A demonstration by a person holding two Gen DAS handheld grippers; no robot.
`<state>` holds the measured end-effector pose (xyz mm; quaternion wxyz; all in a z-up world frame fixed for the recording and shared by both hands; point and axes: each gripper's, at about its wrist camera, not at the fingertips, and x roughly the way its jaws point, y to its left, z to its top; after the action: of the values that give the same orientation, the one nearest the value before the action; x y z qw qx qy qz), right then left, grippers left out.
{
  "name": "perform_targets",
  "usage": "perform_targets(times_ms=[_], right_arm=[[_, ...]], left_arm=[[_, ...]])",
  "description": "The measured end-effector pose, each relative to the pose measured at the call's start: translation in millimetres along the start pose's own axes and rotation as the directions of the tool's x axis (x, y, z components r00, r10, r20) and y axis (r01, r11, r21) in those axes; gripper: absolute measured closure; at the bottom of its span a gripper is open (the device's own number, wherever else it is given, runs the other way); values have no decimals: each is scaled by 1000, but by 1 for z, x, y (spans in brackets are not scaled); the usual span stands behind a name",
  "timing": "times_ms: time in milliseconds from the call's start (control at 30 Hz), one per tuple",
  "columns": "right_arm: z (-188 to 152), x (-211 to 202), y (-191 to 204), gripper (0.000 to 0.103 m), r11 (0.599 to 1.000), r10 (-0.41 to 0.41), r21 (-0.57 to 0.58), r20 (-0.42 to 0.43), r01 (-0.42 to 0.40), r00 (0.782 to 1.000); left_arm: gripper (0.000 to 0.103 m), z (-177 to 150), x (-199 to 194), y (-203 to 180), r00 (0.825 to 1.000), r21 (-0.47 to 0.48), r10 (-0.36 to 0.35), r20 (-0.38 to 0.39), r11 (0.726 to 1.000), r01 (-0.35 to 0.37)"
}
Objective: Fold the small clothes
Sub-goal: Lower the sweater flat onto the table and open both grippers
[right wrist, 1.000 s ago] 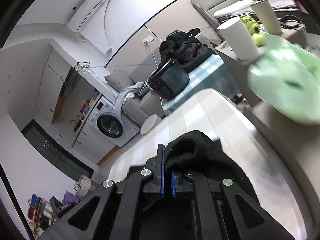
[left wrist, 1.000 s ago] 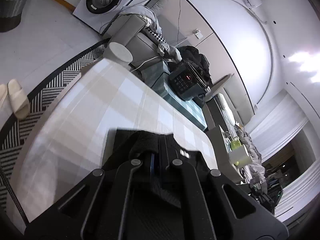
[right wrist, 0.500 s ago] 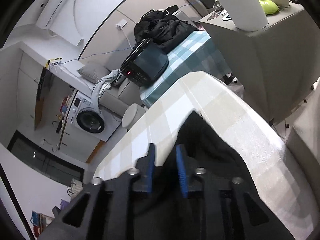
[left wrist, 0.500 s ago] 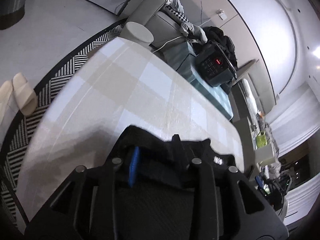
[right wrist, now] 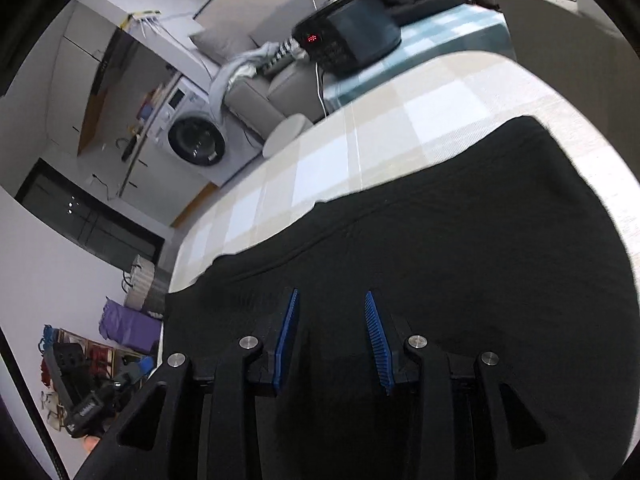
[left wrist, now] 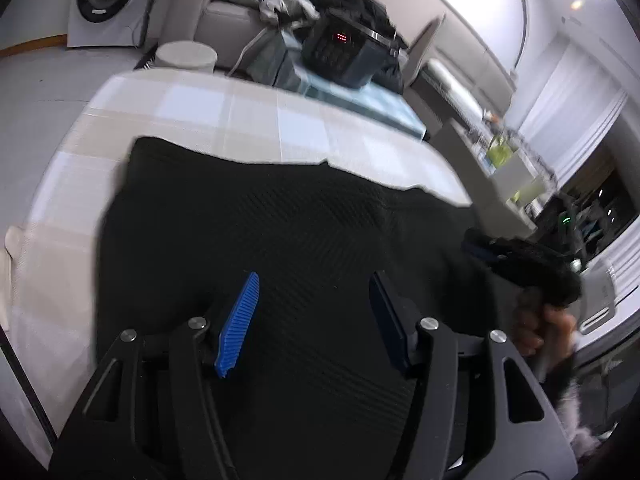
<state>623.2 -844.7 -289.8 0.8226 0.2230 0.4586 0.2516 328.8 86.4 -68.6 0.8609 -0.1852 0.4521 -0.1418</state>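
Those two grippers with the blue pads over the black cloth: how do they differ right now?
The left gripper stands wider apart than the right gripper; both have just been opening. The left gripper's pads splay outward toward the tips, while the right gripper's lean inward. Shared: both are open, gripping nothing, poised over the black garment lying spread on the checked tablecloth.
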Motion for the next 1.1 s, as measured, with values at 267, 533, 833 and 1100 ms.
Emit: perform_targets(times_ms=[267, 533, 833, 1100], right_arm=[[-22, -46, -2, 24, 988, -120, -96, 34, 123, 992], [-98, -121, -37, 19, 953, -275, -106, 80, 283, 958], [-170, -157, -77, 22, 958, -279, -54, 53, 281, 959], [-169, -164, -61, 77, 978, -179, -93, 95, 188, 979]], left_arm=[[17, -2, 4, 18, 995, -79, 103, 11, 992, -102], [1, -63, -76, 24, 966, -47, 241, 93, 970, -238], [1, -135, -101, 38, 960, -95, 279, 38, 957, -274], [1, -155, -104, 36, 961, -97, 275, 38, 958, -270]])
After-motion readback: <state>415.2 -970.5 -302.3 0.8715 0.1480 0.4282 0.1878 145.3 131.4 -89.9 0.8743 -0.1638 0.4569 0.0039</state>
